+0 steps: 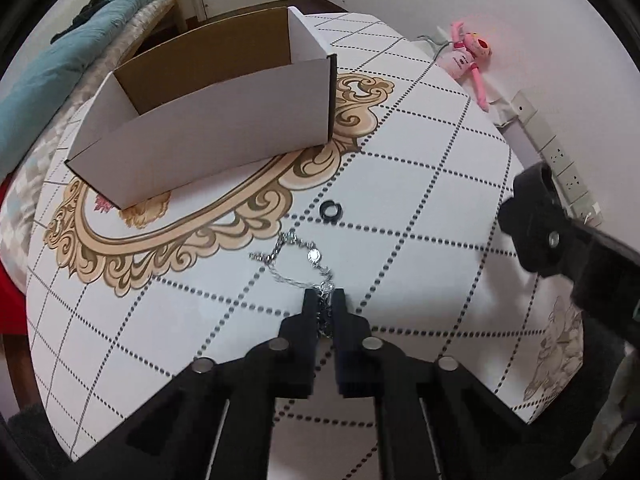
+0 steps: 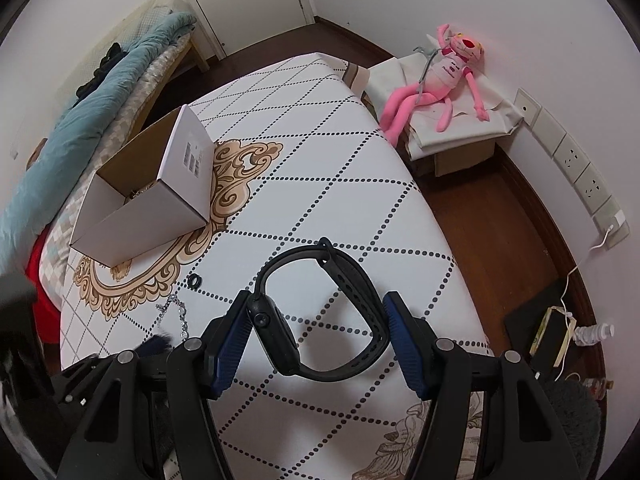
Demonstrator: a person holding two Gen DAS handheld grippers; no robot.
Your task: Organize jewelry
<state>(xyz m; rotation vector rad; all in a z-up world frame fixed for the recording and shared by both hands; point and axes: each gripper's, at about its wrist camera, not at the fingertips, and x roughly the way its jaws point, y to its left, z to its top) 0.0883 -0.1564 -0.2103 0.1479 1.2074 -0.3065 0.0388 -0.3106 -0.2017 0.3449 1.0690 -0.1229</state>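
Left tool (image 1: 323,295) pressed together on one end of a silver chain bracelet (image 1: 298,258), rest of the chain trailing over the desk (image 1: 420,184) toward its patterned middle. Just beyond the chain, a small black ring (image 1: 330,211) lying flat on the cloth. Farther back, toward the far left corner of the desk, an open white cardboard box (image 1: 224,128) with something small and gold-coloured in its bottom, seen from the right wrist view. Right tool (image 2: 318,322) spread wide around a black smartwatch (image 2: 316,308), one blue pad touching the watch body, the other touching or just beside the strap, near the desk's near edge. Pink plush toy (image 2: 436,76) off the desk, against the wall.
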